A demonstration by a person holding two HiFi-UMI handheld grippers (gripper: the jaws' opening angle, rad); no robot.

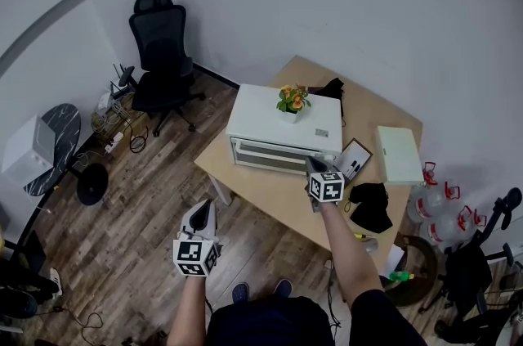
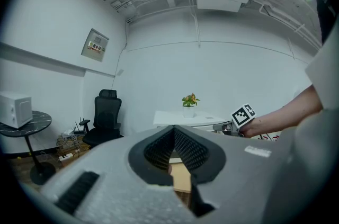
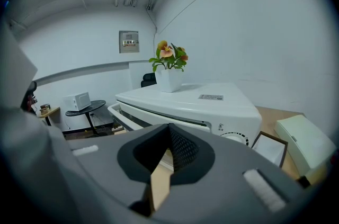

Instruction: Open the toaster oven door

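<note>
Here left claw (image 1: 204, 207) and right claw (image 1: 315, 164) are closed, empty; plant (image 1: 292, 100) tops toaster oven (image 1: 265, 126).

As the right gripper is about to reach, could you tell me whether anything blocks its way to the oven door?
Nothing visible does. The right gripper hangs close before the door, with only bare table below. The flower pot stands on top, clear of it.

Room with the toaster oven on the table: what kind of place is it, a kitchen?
Probably an office or workroom, not a kitchen. A black office chair stands near the wall, the toaster oven sits on a plain wooden table rather than a counter, and big water jugs stand on the floor beside that table.
</note>
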